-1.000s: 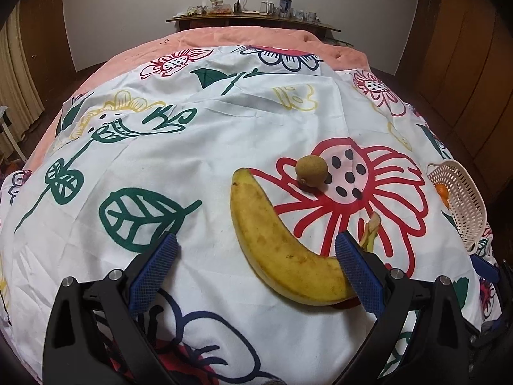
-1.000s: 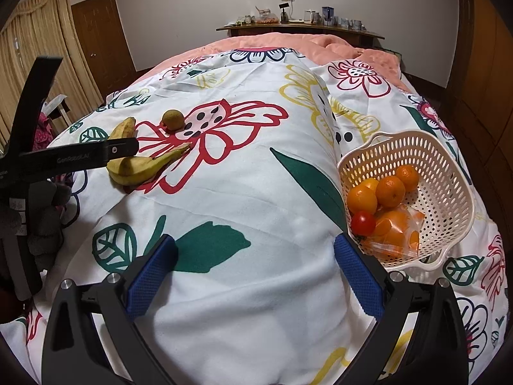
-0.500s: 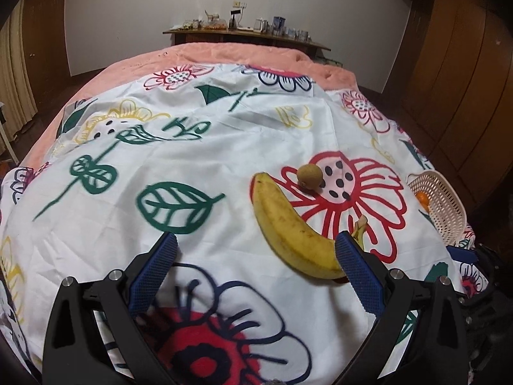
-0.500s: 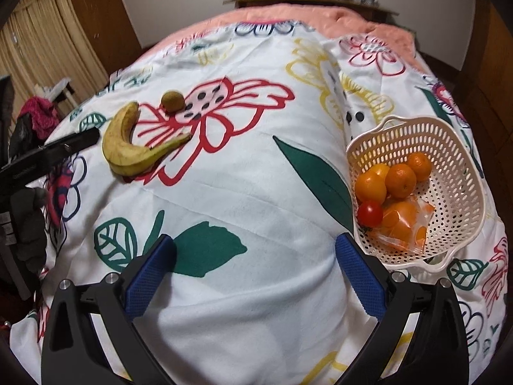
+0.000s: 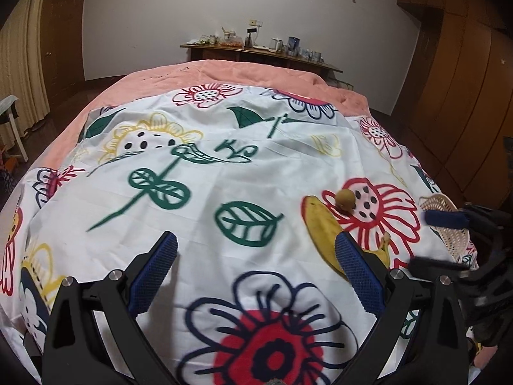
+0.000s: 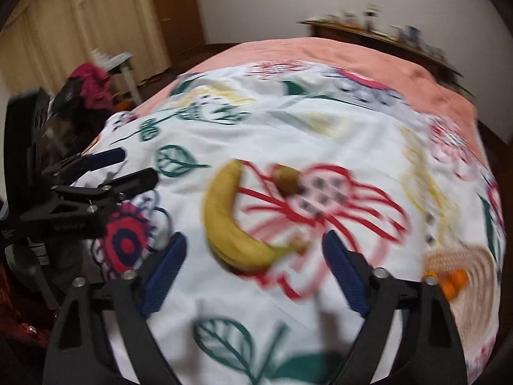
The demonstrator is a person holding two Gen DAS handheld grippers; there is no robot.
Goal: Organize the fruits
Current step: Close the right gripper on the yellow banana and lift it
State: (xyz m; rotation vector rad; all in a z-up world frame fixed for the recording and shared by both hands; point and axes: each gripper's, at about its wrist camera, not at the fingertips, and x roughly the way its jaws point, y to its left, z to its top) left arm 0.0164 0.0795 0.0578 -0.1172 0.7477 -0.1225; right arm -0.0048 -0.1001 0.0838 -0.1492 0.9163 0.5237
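Note:
A yellow banana (image 6: 234,224) lies on the flowered bedsheet, with a small brown round fruit (image 6: 288,179) just beyond it. In the right wrist view my right gripper (image 6: 253,272) is open and empty, just short of the banana. The cream basket (image 6: 465,276) holding oranges sits at the right. In the left wrist view my left gripper (image 5: 256,269) is open and empty, with the banana (image 5: 320,227) partly behind its right finger and the brown fruit (image 5: 345,198) beyond. The basket (image 5: 449,221) shows at the right edge. The right wrist view is motion-blurred.
The white flowered sheet (image 5: 224,166) covers a pink bed (image 5: 243,70). A wooden shelf with small items (image 5: 256,48) stands at the far wall. Wooden wardrobes (image 5: 465,80) line the right side. Curtains and a door are on the left.
My right gripper has swung left from the basket toward the banana. My left gripper has pulled back and turned left, so the banana now sits at its right finger.

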